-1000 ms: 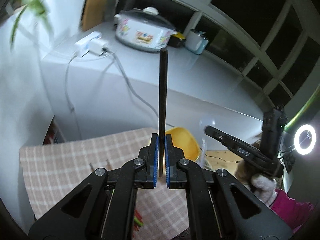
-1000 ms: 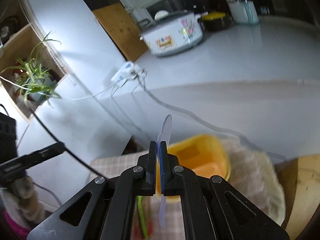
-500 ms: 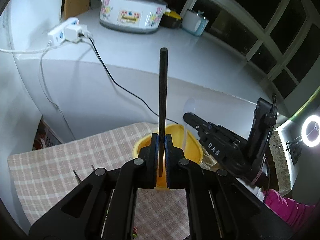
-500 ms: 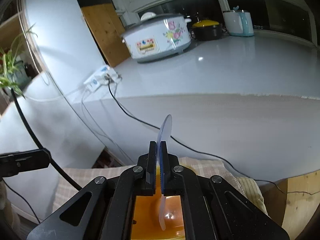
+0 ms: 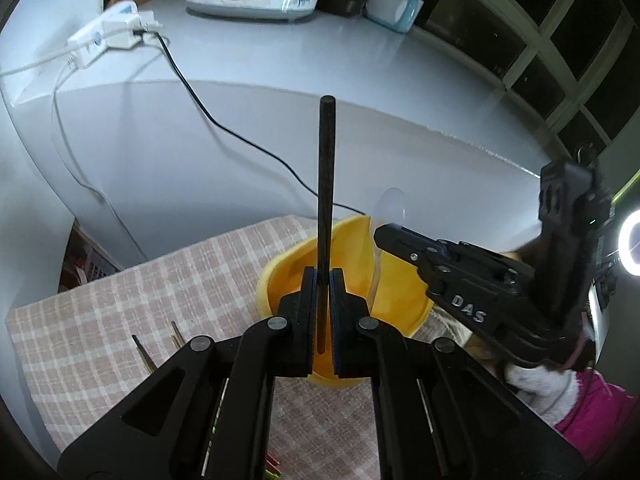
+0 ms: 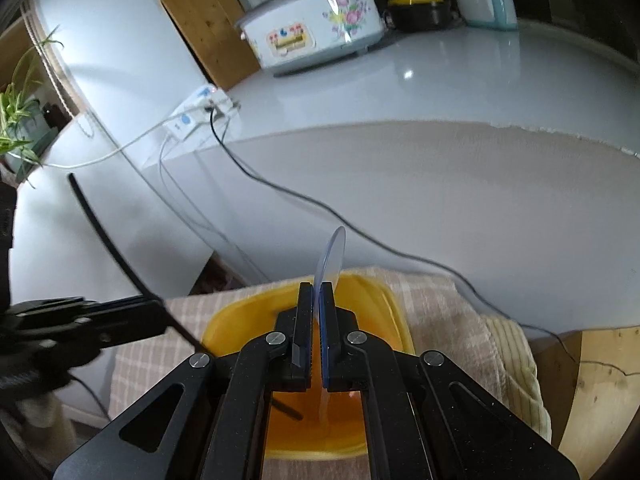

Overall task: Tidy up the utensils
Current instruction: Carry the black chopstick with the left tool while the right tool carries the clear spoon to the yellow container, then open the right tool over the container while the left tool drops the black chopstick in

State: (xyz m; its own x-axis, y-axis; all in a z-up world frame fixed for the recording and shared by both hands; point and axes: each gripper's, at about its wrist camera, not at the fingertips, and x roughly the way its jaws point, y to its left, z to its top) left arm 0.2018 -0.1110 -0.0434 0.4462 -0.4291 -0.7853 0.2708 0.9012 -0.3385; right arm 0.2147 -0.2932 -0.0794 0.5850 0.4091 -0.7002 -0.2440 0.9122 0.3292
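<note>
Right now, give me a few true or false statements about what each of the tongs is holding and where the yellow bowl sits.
1. The left tongs are shut on a black chopstick. True.
2. The right tongs are open and hold nothing. False: they are shut on a clear plastic spoon.
3. The yellow bowl sits on a checked cloth. True.
4. The flowered cooker stands inside the yellow bowl. False: it stands on the white counter behind.
5. Both tongs are over the yellow bowl. True.
</note>
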